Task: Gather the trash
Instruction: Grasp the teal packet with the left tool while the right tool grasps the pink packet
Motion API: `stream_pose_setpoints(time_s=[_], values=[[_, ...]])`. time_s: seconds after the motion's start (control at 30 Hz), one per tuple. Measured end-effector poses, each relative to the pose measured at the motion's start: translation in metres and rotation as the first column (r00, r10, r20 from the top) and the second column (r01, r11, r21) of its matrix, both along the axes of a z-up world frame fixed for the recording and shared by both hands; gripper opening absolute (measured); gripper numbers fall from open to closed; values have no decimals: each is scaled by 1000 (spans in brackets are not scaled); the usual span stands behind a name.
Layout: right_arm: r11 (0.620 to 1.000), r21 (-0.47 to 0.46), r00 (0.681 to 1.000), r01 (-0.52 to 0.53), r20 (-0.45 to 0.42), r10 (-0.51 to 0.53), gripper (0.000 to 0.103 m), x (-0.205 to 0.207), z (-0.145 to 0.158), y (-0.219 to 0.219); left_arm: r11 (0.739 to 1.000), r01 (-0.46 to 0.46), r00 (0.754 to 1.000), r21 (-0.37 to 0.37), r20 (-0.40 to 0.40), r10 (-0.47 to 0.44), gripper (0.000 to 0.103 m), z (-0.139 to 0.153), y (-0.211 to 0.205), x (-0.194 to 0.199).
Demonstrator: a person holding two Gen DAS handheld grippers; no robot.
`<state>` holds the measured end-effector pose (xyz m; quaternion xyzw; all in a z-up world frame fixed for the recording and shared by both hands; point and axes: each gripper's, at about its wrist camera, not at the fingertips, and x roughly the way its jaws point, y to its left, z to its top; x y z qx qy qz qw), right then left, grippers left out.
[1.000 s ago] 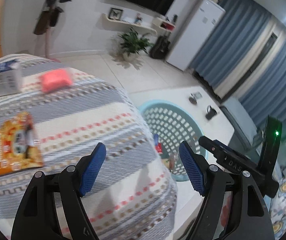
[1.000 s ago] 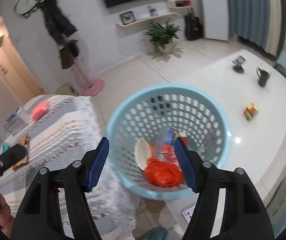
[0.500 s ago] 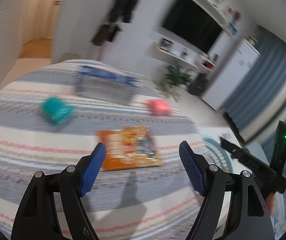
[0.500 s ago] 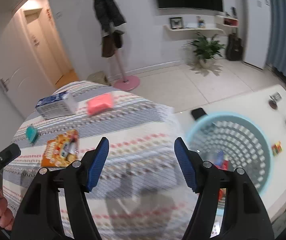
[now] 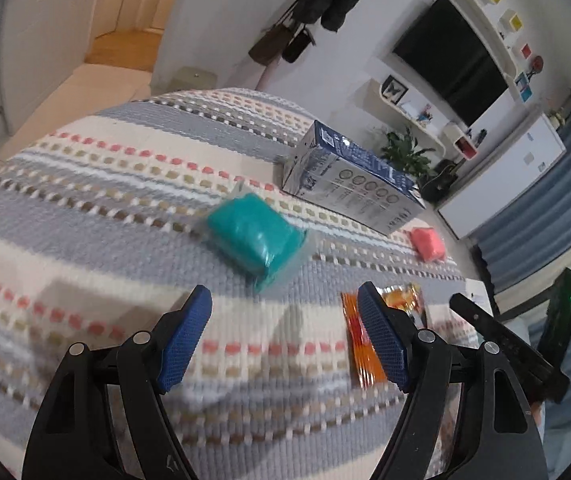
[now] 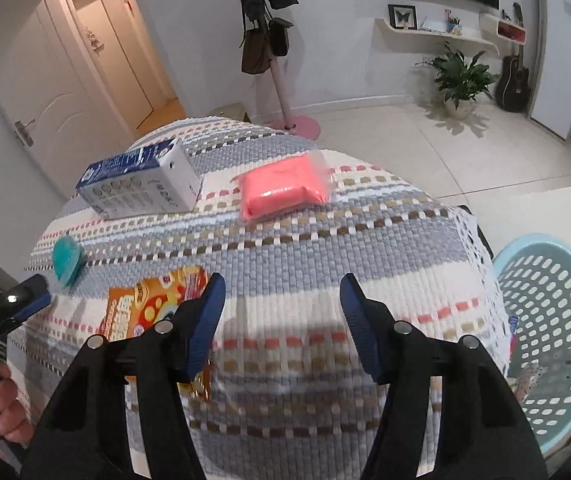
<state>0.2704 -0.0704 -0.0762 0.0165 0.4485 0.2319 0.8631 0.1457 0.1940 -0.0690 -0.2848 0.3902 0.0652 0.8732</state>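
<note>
On the striped woven tablecloth [image 5: 97, 184] lie a teal packet [image 5: 255, 236], a blue-and-white carton [image 5: 349, 178], a pink packet [image 5: 427, 243] and an orange snack wrapper [image 5: 365, 344]. My left gripper [image 5: 283, 336] is open and empty, just short of the teal packet. My right gripper [image 6: 281, 312] is open and empty above the cloth [image 6: 365, 248], with the orange wrapper [image 6: 145, 308] at its left finger, the pink packet [image 6: 283, 192] ahead, and the carton [image 6: 141, 188] and teal packet [image 6: 66, 260] to the left. The light blue basket [image 6: 557, 320] sits at the right.
The basket holds some trash and stands on a white table [image 6: 545, 208] beyond the cloth's right edge. A coat stand [image 6: 277, 60], a potted plant [image 6: 461, 76] and a guitar [image 6: 515, 76] stand on the tiled floor behind. Doors are at the left.
Both grippers have swung left from the basket to over the cloth. The left one now faces the teal packet closely; the right one now faces the pink packet and the wrapper.
</note>
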Motion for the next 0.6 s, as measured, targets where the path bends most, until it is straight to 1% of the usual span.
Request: stream_pose_setpoints(time_s=[0.07,0.1,0.13,0.17,0.23,0.33,0.43,0.5,0.53,0.57,0.6], values=[[1000,9,1000,-5,-11,5,56,8,1,2,1000,6,1000,2,-9,-6,74,-3,2,15],[1000,13,1000,-4,-18,5,56,12,1,2,1000,-2,1000,5,-26,2,75,-5,4,23],[1000,19,1000,-8,-27,9,56,16,1,4,1000,-14,999,7,-34,14,77,-7,7,29],[1000,25,999,-13,-39,14,56,20,0,5,1000,-24,999,19,-24,24,80,-6,8,36],[1000,31,999,-6,-54,8,56,27,-1,7,998,-30,999,59,-31,32,80,-5,8,44],[999,47,996,-14,-88,18,56,39,-6,12,991,-23,999,134,-31,28,77,-5,4,53],[998,68,993,-18,-115,25,56,50,-9,18,977,-18,999,211,-24,24,69,-4,-4,56],[997,79,992,-17,-123,27,57,59,-9,21,966,-24,999,259,-19,30,58,-4,-8,55],[997,78,992,-19,-125,29,58,64,-9,23,960,-28,999,278,-18,35,55,-4,-9,54],[996,82,991,-17,-130,28,59,70,-9,26,954,-33,999,298,-19,40,52,-4,-10,53],[996,88,991,-14,-134,26,62,73,-8,28,953,-35,999,302,-18,43,51,-3,-11,50]])
